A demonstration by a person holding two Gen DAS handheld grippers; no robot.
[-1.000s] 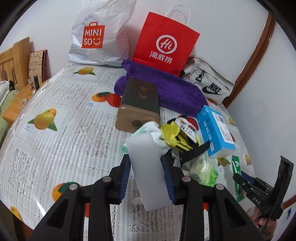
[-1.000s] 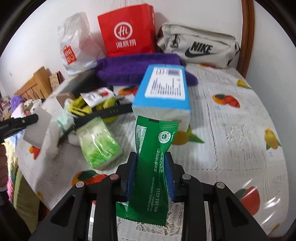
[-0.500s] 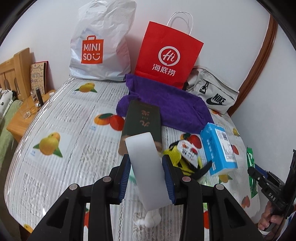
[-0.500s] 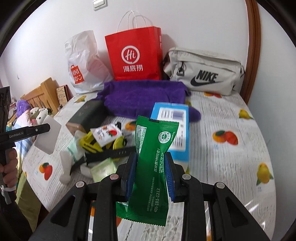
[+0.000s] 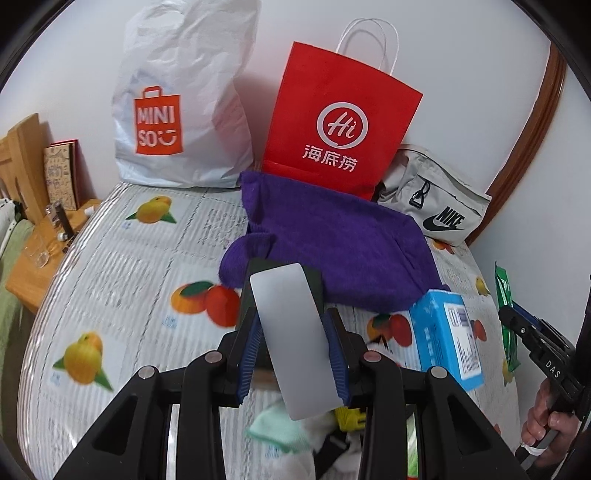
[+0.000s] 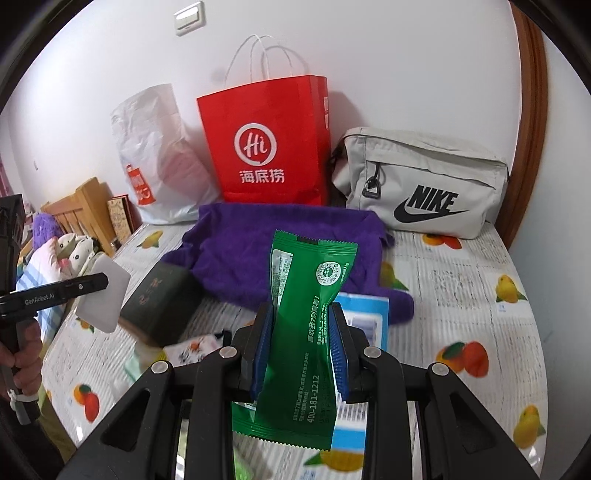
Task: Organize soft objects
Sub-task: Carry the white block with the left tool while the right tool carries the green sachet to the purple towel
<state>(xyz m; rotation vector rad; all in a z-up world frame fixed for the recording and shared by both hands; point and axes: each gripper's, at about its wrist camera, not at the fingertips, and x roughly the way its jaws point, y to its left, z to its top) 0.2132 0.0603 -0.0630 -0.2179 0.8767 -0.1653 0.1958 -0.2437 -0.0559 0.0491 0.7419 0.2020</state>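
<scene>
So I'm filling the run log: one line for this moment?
left gripper: shut on white pad | right gripper: shut on green packet | both above table

Red paper bag (image 6: 264, 144) and wall switch (image 6: 189, 17) behind the fruit-print tablecloth (image 6: 461, 280)

The left gripper (image 5: 293, 354) is clamping a white pad (image 5: 291, 343) above the table; the right gripper (image 6: 299, 347), tilting downward, is pinching a green packet (image 6: 306, 332), each gripped by a hand.
</scene>
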